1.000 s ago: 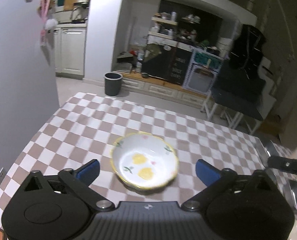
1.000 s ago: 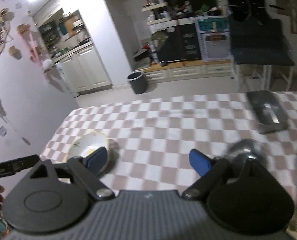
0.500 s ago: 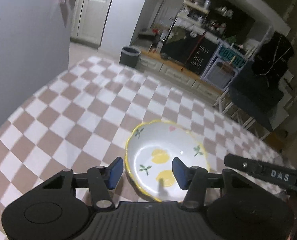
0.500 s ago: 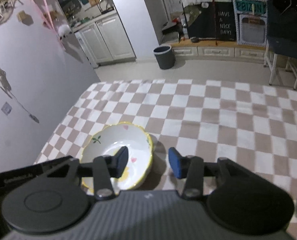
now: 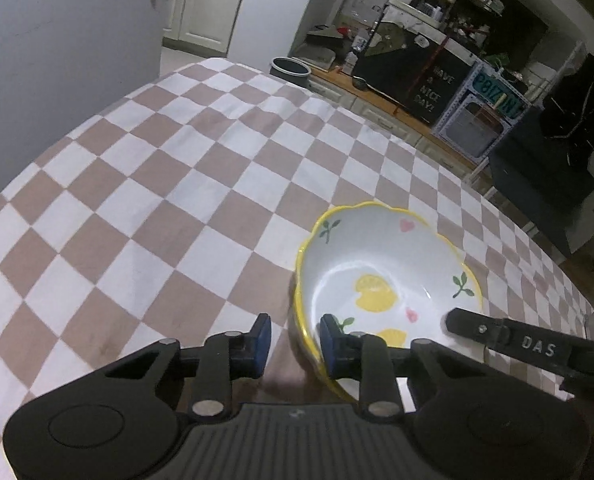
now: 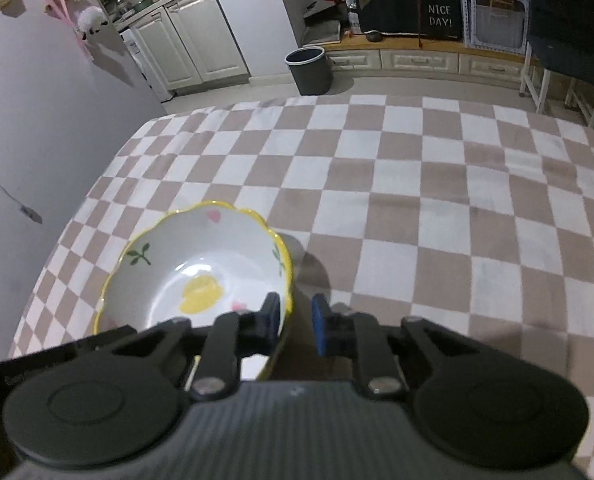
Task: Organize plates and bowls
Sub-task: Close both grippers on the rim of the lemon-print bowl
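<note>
One bowl (image 5: pixel 381 276) upright; mouth facing up.

left gripper (image 5: pixel 293 340): black, ribbed body, blue pads, silver screws | right gripper (image 6: pixel 295 322): same, "DAS" lettering

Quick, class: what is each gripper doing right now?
Left gripper: jaws have just been closing astride the bowl rim, a gap still showing; not yet gripping.
Right gripper: jaws have just been closing astride the opposite rim; not yet gripping.

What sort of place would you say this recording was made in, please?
Most likely a home kitchen-dining room: a checked tablecloth with a lemon-painted bowl, white cabinets, and a bin on the floor.
</note>
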`<state>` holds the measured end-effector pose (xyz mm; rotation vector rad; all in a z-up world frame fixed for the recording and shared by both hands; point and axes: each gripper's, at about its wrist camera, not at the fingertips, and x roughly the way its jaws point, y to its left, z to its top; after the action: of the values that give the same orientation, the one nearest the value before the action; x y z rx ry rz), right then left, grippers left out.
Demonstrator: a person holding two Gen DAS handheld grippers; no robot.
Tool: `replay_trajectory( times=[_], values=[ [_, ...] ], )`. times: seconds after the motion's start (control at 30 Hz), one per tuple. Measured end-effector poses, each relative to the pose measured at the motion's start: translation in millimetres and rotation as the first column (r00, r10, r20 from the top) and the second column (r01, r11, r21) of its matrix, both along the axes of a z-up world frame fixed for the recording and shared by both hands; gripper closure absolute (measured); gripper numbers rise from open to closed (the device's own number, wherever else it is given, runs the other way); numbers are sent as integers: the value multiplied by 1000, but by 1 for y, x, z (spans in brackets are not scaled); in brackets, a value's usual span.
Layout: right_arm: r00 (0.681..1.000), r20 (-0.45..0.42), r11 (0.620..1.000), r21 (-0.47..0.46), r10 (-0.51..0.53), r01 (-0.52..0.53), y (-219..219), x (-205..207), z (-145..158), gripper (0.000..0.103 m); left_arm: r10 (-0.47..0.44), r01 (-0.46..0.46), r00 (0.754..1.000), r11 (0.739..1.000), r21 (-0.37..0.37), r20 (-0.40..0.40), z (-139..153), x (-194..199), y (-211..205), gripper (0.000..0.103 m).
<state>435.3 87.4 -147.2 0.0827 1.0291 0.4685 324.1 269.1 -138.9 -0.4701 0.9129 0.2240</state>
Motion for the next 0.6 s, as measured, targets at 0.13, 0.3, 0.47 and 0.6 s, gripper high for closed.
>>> replay_trajectory(
  times=[0.13,0.3,0.47,0.6],
  values=[
    [1000,18,1000,-8,13,-13,2,2,-2,87,17,-17,1000,1000,-8,6,-2,4,-1,84],
    [999,48,1000,6,14,-14,1,4,-8,88,2,-2,1000,1000,6,8,-3,10,-3,90],
    [996,83,1000,-18,13,-12,10,2,-11,88,9,-9,1000,1000,-12,17,-5,15,1,90],
    [996,87,999,-32,5,-2,9,-4,-9,88,-8,8,1000,1000,2,18,-4,14,-1,91]
  ],
)
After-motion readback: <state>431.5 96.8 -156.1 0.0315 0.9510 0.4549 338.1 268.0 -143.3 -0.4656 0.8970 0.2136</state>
